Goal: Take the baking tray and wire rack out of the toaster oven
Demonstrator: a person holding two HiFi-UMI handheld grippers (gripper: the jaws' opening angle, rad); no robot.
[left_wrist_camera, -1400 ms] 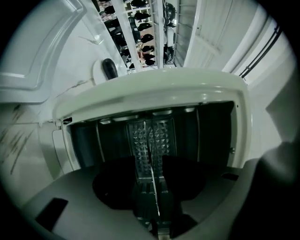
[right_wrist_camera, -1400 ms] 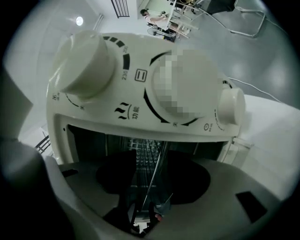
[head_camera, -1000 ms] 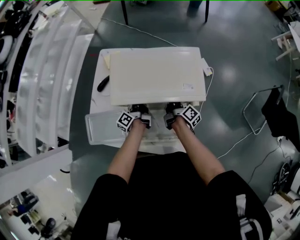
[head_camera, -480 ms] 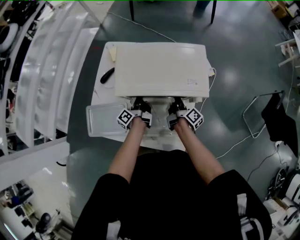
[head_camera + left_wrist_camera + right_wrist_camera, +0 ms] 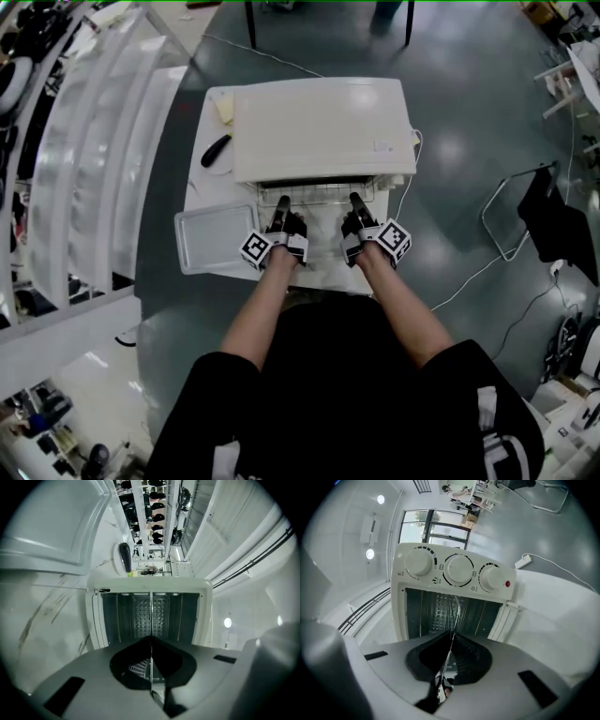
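A white toaster oven stands on a small white table, its front open. The wire rack sticks partly out of its mouth. My left gripper and right gripper are both shut on the rack's front edge, side by side. In the left gripper view the rack shows edge-on as a thin line running from the jaws into the dark cavity. The right gripper view shows the same line under three knobs. The silver baking tray lies flat on the table at the left.
The lowered oven door lies under my hands. A black tool and a yellow note lie left of the oven. A power cord hangs at the right. A black-draped stand is on the floor.
Both grippers have drawn back toward me from under the oven's front edge. The wire rack has come out with them and now shows in front of the oven.
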